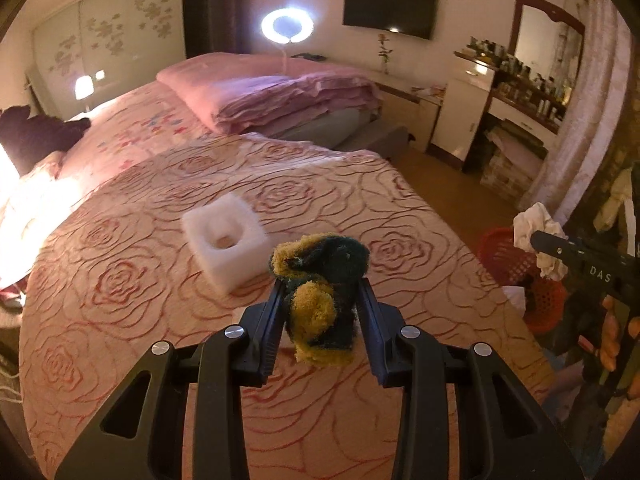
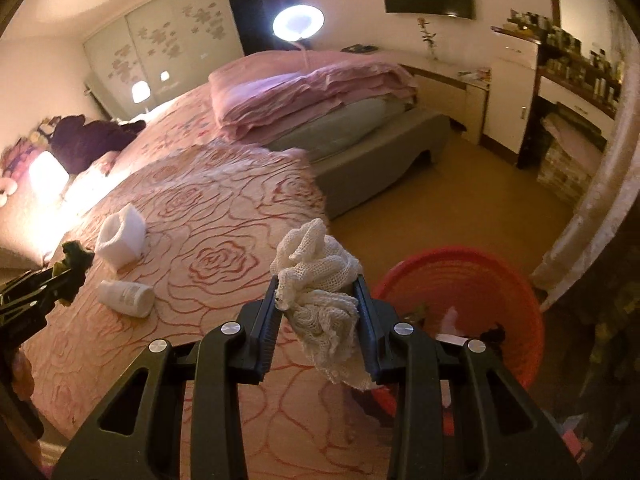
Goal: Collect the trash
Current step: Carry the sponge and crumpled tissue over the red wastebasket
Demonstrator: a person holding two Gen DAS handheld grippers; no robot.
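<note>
My left gripper [image 1: 320, 284] is shut on a crumpled green-and-yellow scouring pad [image 1: 320, 280], held above the rose-patterned bedspread [image 1: 120, 280]. My right gripper [image 2: 318, 284] is shut on a wad of cream mesh cloth [image 2: 320, 280] at the bed's right edge, just left of the red basket [image 2: 480, 280]. The same cloth [image 1: 536, 232] and red basket [image 1: 508, 256] appear at the right of the left wrist view. A white foam block [image 1: 224, 236] lies on the bed ahead. In the right wrist view the foam block [image 2: 120, 236] and a white cup [image 2: 126, 298] on its side lie at left.
A folded pink quilt [image 1: 280, 96] is stacked at the bed's far end. Dark clothing [image 1: 36, 136] lies at the far left by a bright lamp. A white dresser [image 1: 472, 112] with several bottles stands at the right wall. Bare floor [image 2: 460, 192] lies beyond the basket, which holds some scraps.
</note>
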